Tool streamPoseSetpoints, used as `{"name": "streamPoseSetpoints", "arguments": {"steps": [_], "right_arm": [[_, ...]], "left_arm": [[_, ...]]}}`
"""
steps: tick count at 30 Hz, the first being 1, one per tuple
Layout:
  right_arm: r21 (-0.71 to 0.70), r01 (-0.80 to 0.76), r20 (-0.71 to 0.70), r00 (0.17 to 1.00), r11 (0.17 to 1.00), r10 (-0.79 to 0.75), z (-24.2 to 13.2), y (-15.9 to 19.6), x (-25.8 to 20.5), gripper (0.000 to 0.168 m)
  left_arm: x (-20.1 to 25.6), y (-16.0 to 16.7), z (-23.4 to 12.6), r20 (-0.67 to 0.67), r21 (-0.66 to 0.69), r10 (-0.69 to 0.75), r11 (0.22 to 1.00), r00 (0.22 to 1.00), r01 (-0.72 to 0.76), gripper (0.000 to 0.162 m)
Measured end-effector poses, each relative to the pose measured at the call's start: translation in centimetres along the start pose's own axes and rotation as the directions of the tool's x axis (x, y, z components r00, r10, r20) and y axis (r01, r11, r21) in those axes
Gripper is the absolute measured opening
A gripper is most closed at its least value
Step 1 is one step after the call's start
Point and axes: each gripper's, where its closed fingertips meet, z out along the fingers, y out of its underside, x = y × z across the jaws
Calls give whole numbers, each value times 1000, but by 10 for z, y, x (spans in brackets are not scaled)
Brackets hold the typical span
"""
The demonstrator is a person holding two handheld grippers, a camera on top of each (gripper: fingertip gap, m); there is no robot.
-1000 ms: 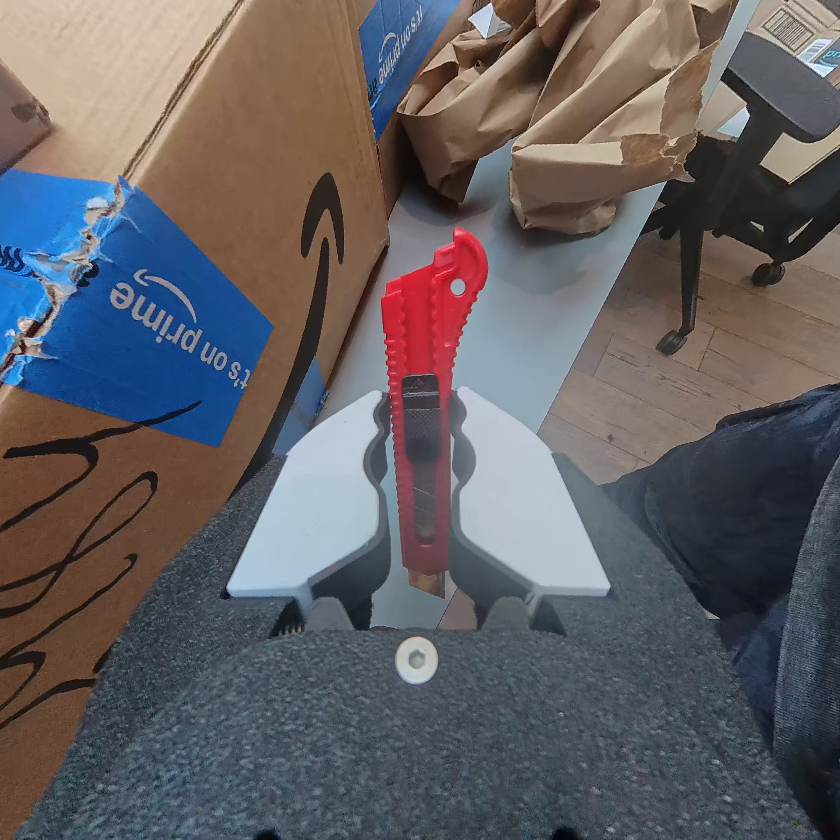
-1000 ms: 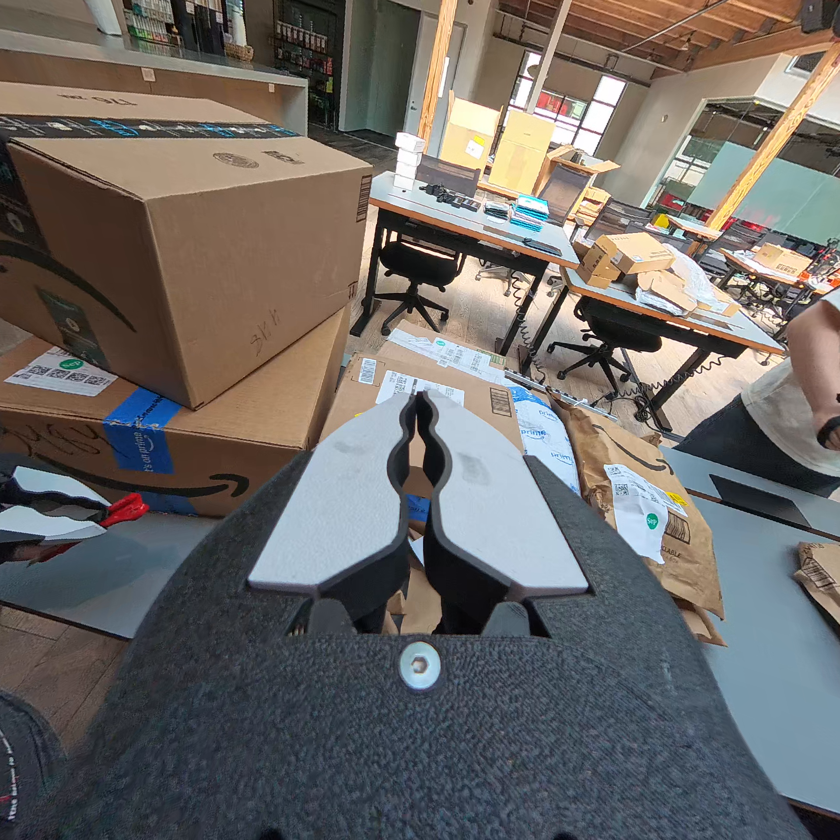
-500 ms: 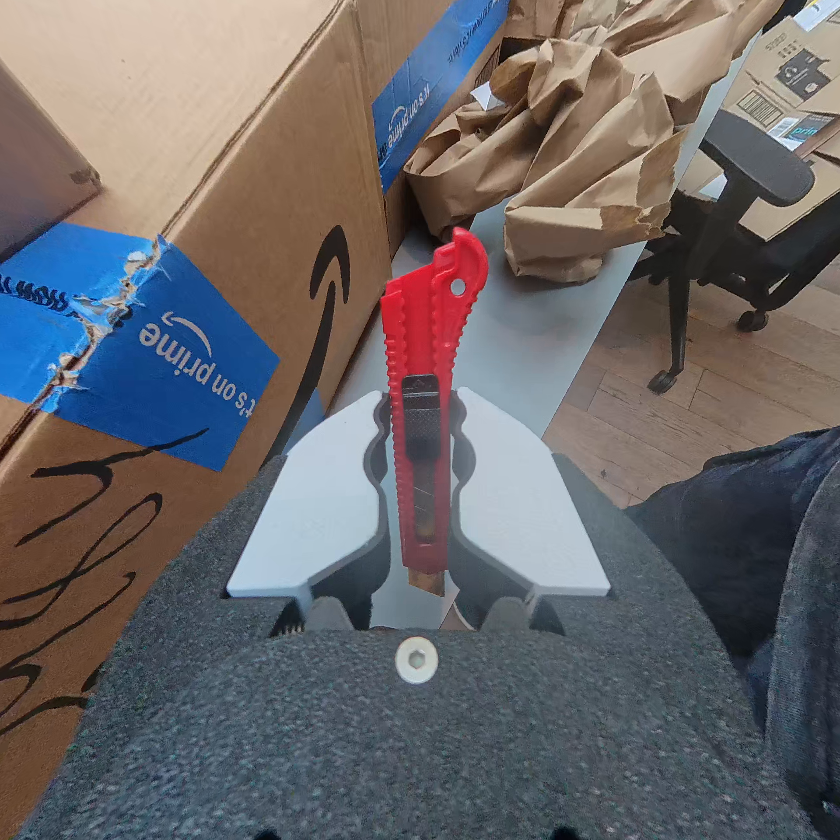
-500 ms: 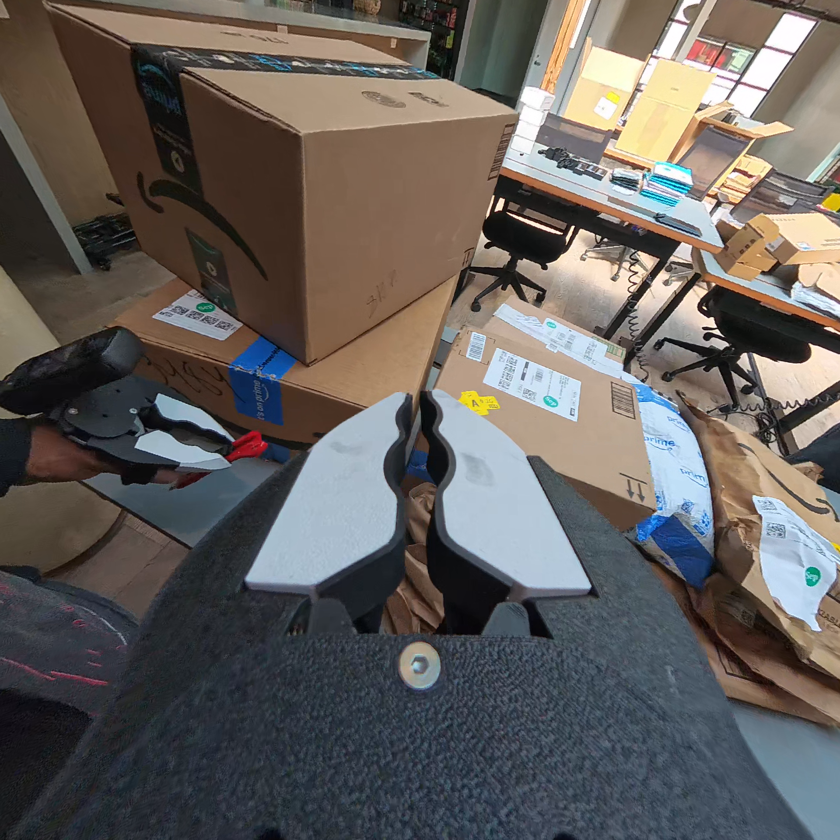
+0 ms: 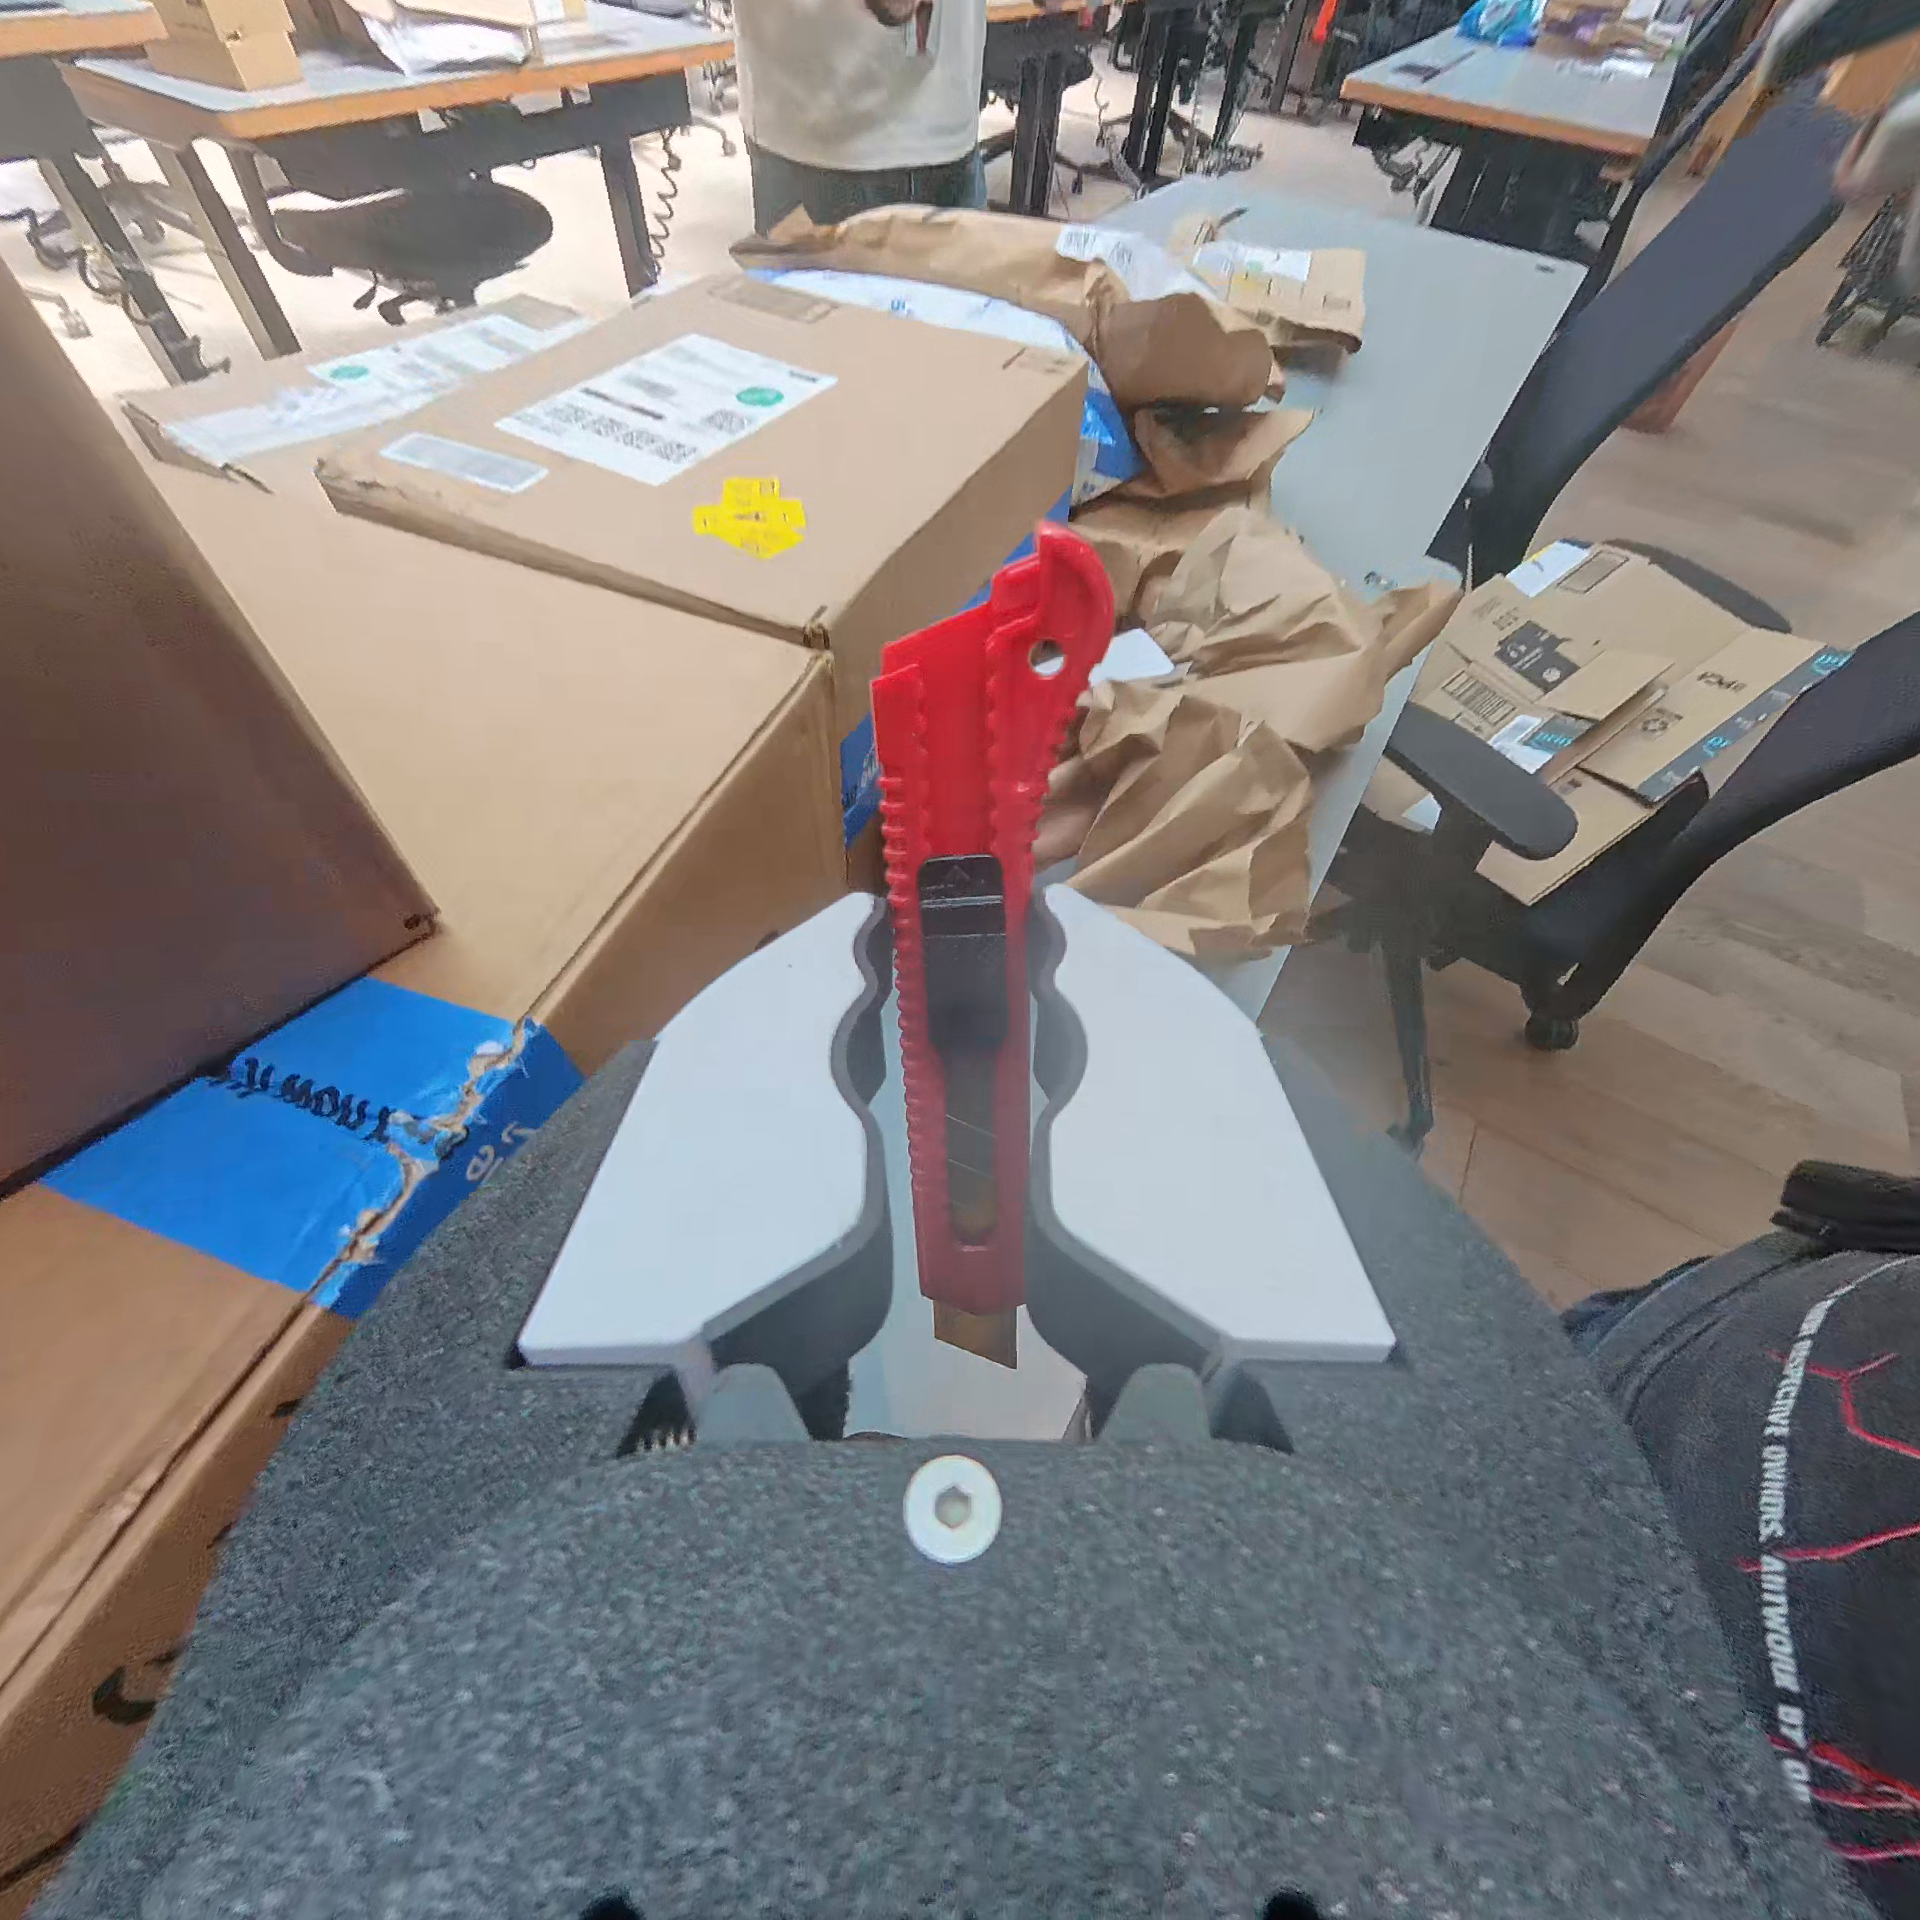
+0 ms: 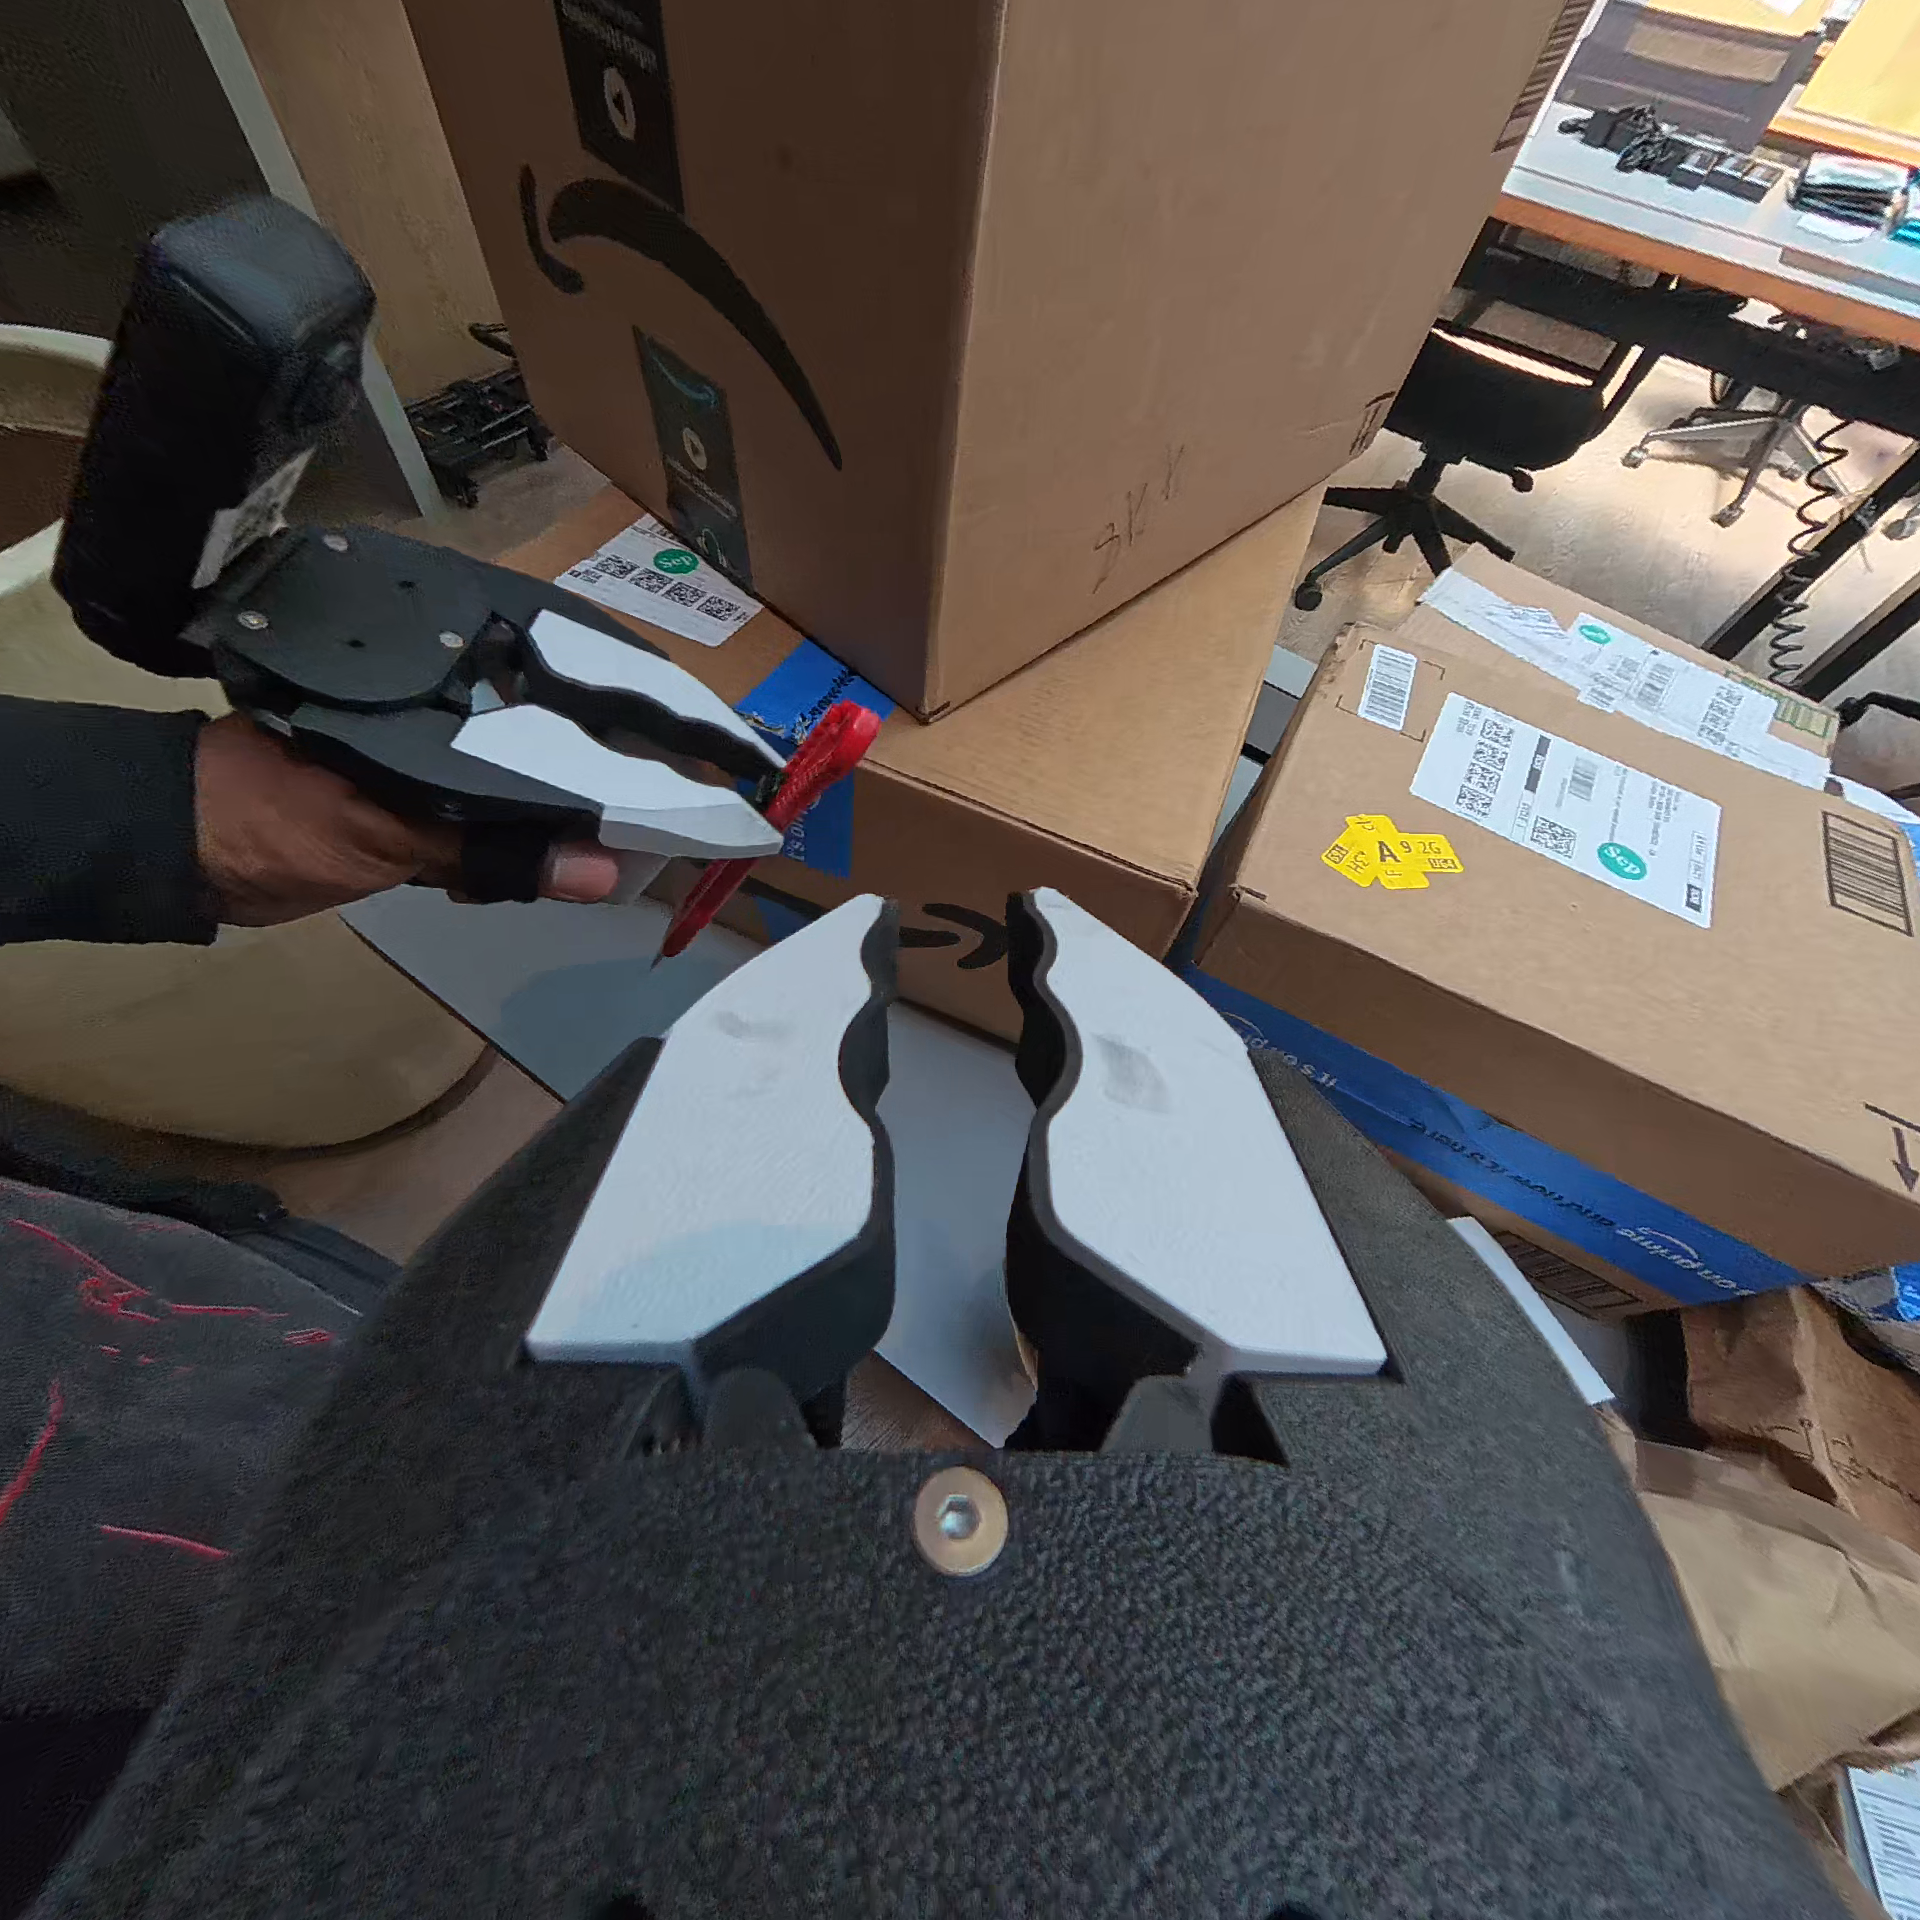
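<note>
My left gripper [image 5: 961,904] is shut on a red box cutter [image 5: 977,790]. The cutter's handle end sticks out forward and its blade tip points back toward the camera. It is held in the air beside a flat cardboard box with torn blue tape [image 5: 582,769]. The right wrist view shows the same gripper [image 6: 764,800] and cutter [image 6: 800,790] at left, near the taped edge of that box [image 6: 1039,790]. My right gripper [image 6: 945,909] is empty, its fingers a little apart. It hovers over the grey table [image 6: 582,977] just in front of the box.
A big cardboard box [image 6: 935,312] stands on the flat one. A labelled box with a yellow sticker [image 6: 1558,883] lies to the right. Crumpled brown paper [image 5: 1195,748] lies behind the cutter. An office chair holding flattened cardboard [image 5: 1558,831] stands at right. A person stands in the background. My right fingertips sit around 15 cm from my left ones.
The left gripper has lifted and tilted up with the cutter and now looks over the box tops. The right gripper has swung down and left toward the boxes, and its fingers have parted slightly.
</note>
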Motion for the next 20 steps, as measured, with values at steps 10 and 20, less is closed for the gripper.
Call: {"name": "streamPoseSetpoints", "arguments": {"steps": [10, 20], "right_arm": [[-19, -12, 77, 997, 1000, 14, 28, 0, -18, 25], [-1, -3, 80, 997, 1000, 3, 33, -7, -18, 25]], "left_arm": [[5, -53, -9, -41, 129, -43, 991, 998, 48, 25], [-8, -54, -14, -4, 141, -64, 988, 998, 64, 25]]}}
